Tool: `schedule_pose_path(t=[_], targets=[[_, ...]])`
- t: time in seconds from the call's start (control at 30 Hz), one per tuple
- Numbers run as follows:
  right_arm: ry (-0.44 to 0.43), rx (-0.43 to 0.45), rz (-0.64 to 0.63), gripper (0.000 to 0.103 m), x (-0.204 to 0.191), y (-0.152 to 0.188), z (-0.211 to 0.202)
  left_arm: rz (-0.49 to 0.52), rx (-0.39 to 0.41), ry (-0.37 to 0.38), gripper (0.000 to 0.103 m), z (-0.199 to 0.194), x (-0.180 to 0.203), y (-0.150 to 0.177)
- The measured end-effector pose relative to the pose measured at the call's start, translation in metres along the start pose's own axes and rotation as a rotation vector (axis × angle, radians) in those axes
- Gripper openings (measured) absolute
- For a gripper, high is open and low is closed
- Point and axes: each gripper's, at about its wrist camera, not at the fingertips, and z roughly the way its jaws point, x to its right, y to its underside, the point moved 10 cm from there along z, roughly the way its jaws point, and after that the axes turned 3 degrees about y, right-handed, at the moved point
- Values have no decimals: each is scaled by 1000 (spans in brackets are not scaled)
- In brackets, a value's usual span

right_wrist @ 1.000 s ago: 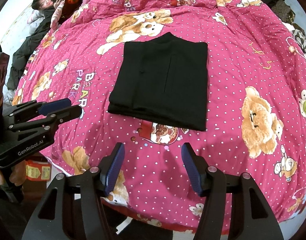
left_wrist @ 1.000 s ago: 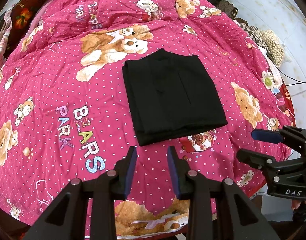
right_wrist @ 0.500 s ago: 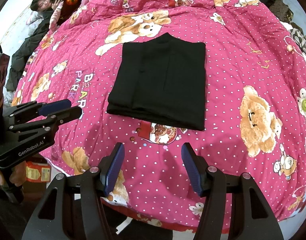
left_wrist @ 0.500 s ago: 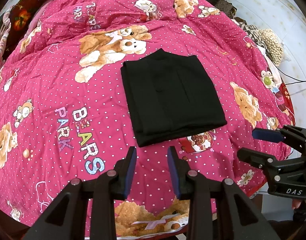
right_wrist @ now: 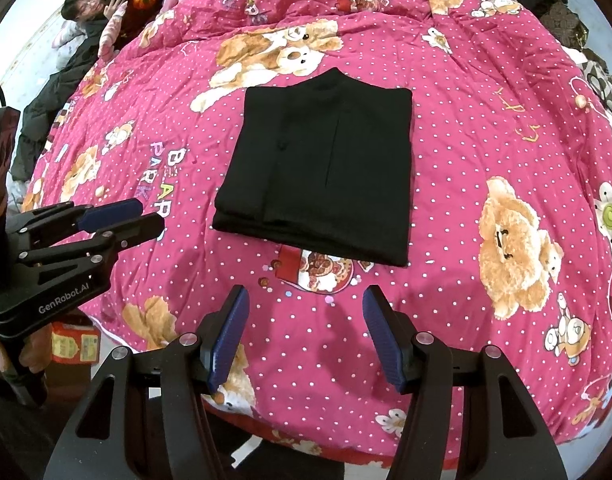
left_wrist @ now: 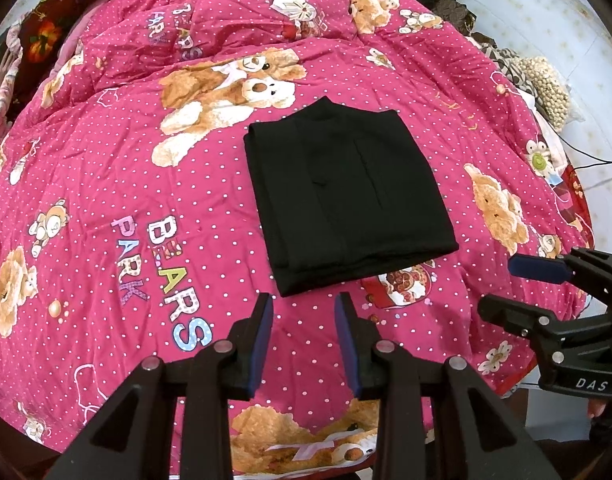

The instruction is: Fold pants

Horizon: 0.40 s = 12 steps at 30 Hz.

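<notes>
The black pants (left_wrist: 345, 192) lie folded into a flat, neat rectangle in the middle of the pink bear-print quilt (left_wrist: 126, 184); the right wrist view shows the pants (right_wrist: 321, 172) the same way. My left gripper (left_wrist: 304, 304) hovers open just short of the fold's near edge, with nothing between its blue pads. My right gripper (right_wrist: 306, 298) is open too, above the quilt in front of the pants and apart from them. Each gripper shows in the other's view: the right gripper (left_wrist: 517, 292) at the right edge, the left gripper (right_wrist: 146, 216) at the left edge.
The quilt covers a bed (right_wrist: 505, 80) whose near edge runs just below both grippers. A person (right_wrist: 82, 8) lies at the far left beside the bed. Bags and bundles (left_wrist: 545, 84) sit along the right side. A small carton (right_wrist: 74, 344) stands on the floor at the lower left.
</notes>
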Motion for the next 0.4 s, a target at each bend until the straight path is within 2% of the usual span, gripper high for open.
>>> schedule_pose_path(t=[0.33,0.4], targets=[[2,-6,3,60,1,3,2,-6,12,-11,34,0,2,-3],[2,-6,4,60,1,4,3,-9,12,-10,37,1,2,-3]])
